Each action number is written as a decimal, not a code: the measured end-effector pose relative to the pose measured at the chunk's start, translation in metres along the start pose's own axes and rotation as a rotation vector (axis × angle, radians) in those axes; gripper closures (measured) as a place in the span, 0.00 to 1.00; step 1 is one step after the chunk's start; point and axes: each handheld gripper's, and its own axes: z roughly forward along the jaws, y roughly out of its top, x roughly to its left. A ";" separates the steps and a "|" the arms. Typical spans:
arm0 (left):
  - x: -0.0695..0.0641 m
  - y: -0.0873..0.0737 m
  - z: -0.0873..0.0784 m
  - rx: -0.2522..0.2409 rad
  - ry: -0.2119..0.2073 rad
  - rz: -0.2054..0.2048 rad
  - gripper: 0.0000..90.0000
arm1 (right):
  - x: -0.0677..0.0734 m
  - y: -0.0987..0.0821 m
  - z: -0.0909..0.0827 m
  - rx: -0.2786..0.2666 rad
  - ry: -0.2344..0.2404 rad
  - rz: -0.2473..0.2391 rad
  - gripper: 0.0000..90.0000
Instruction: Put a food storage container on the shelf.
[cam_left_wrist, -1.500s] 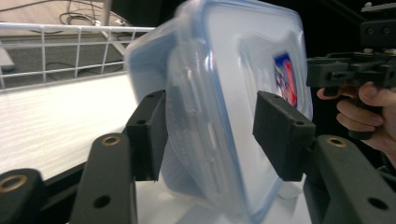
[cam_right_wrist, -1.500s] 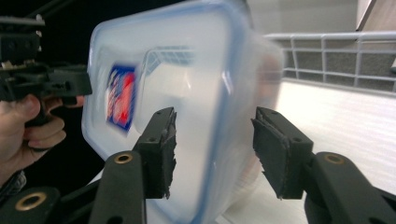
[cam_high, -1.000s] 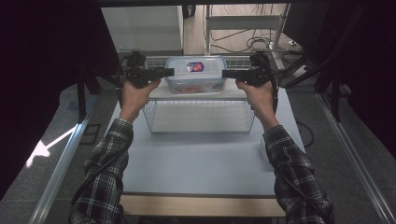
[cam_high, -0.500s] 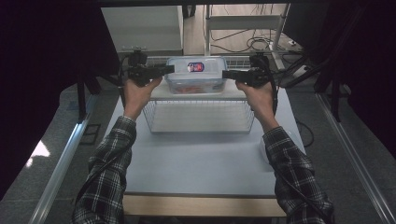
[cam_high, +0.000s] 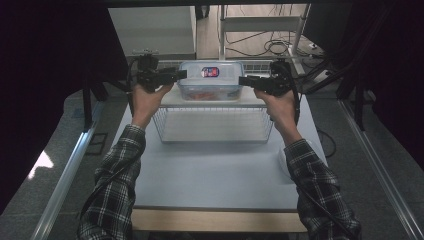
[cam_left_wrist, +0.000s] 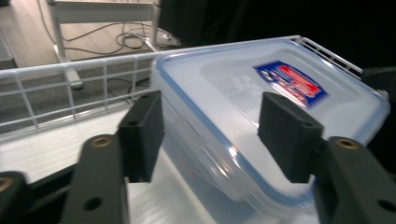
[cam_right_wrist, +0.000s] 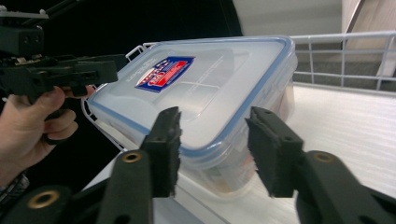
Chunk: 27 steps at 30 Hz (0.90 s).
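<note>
Between our left hand-held gripper (cam_high: 181, 75) and right hand-held gripper (cam_high: 244, 80) sits the plastic box (cam_high: 211, 80) on the wire shelf (cam_high: 215, 125); both jaws have just been opening, spread around its ends, so we back away level without nudging it.

Clear glossy plastic container (cam_high: 210, 81); white wire rack (cam_high: 215, 125).

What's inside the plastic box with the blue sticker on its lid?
Through the plastic box's clear wall in the high view, something red-orange lies at the bottom. The cloudy lid and the sticker cover the rest, so what it is cannot be told.
</note>
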 end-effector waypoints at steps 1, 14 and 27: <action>0.000 0.000 0.000 0.000 0.000 0.000 0.40 | 0.000 0.000 0.000 0.000 0.000 0.000 0.57; -0.022 -0.028 -0.027 -0.001 -0.023 0.080 0.17 | 0.002 -0.025 -0.024 -0.018 0.015 -0.111 0.33; -0.044 -0.064 -0.049 0.057 0.006 0.178 0.07 | 0.008 -0.053 -0.035 0.011 -0.017 -0.200 0.20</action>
